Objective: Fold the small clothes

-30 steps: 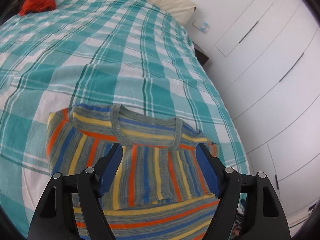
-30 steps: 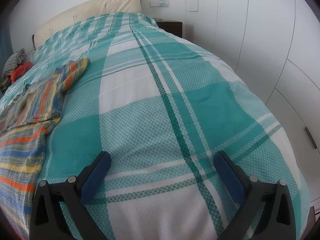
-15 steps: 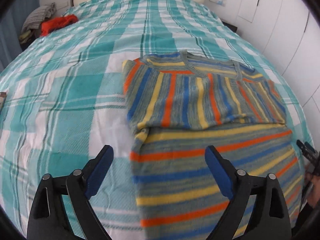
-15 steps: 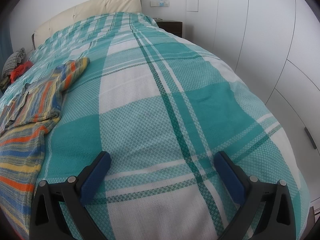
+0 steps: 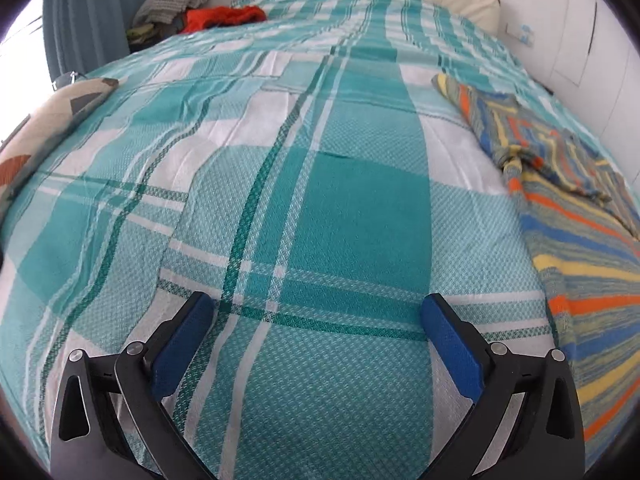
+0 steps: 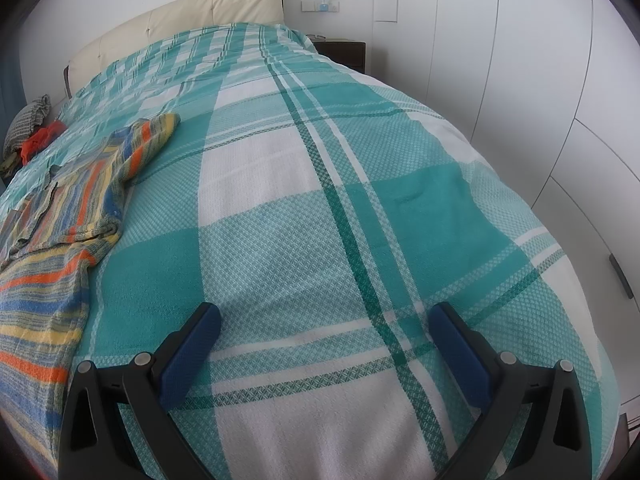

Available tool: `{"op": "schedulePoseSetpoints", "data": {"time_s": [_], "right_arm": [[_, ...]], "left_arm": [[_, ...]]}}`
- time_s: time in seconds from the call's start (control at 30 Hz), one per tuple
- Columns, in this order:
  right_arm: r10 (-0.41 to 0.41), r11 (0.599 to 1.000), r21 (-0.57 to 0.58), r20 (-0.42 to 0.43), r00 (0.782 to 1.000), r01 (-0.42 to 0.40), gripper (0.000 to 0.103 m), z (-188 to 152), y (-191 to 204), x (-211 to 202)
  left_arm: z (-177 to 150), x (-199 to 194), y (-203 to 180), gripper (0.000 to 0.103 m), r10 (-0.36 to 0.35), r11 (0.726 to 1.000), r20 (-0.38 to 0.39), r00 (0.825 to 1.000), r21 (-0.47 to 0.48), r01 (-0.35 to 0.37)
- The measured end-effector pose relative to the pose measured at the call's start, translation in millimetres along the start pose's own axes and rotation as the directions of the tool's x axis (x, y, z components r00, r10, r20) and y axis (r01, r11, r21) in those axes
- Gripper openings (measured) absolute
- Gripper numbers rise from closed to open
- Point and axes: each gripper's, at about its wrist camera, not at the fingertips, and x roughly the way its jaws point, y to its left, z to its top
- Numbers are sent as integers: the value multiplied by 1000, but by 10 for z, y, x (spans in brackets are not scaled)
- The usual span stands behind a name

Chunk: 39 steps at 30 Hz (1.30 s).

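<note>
A small striped knit sweater [image 5: 568, 216] in grey, blue, yellow and orange lies flat on the teal plaid bedspread [image 5: 320, 200], its top part folded down over the body. It is at the right edge of the left wrist view and at the left edge of the right wrist view [image 6: 60, 240]. My left gripper [image 5: 316, 312] is open and empty over bare bedspread, to the left of the sweater. My right gripper [image 6: 324, 320] is open and empty over the bedspread [image 6: 320, 200], to the right of the sweater.
A red garment [image 5: 224, 16] and a grey knit pile [image 5: 172, 0] lie at the far left of the bed near a blue curtain [image 5: 88, 20]. A patterned cushion [image 5: 44, 128] sits at the left edge. White wardrobe doors [image 6: 540, 80] and a dark nightstand [image 6: 344, 54] stand on the right.
My left gripper has swung away from above the sweater to the left, so the sweater now sits at the right edge of its view. The right gripper has not moved.
</note>
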Motion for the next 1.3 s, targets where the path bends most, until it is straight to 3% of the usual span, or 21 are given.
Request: {"op": "schedulePoseSetpoints", "data": {"time_s": [1.3], "right_arm": [[26,1000,18,1,1000,-26,103,-20,-26,21]], "left_arm": [[-13,-31,23,103,-11,1000,17,1000,-7,11]]}}
